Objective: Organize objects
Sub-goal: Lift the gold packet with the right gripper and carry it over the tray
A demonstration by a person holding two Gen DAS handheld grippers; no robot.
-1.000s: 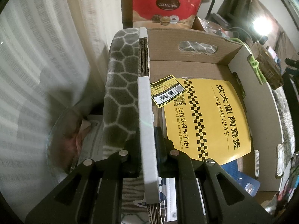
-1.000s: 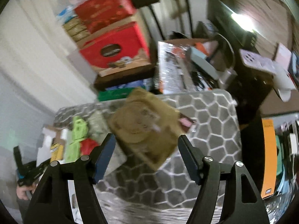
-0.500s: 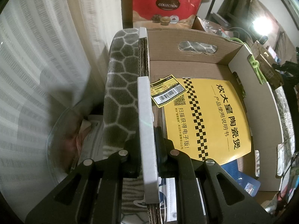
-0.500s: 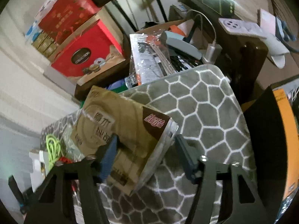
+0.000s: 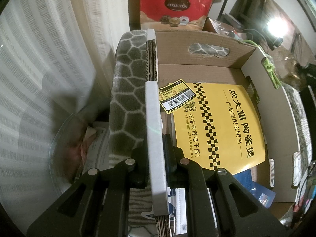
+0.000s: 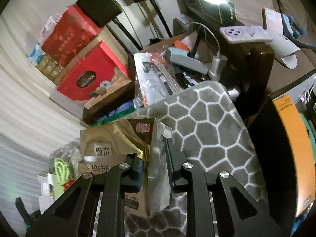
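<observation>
On the patterned blanket (image 6: 213,130) | my right gripper (image 6: 154,169) is closing, seemingly pinching the brown packet (image 6: 110,148); squeezing gently | left gripper (image 5: 156,167) is clamping the box wall (image 5: 154,118).

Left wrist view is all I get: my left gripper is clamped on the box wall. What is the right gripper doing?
Observer: The right gripper has just been closing on a brown paper tissue pack; the pack is crumpled between the jaws.
Operator: Where is the pack?
Observer: Over the grey hexagon-patterned cover.
Operator: Anything beside it?
Observer: A neon green cord lies left of it.
</observation>
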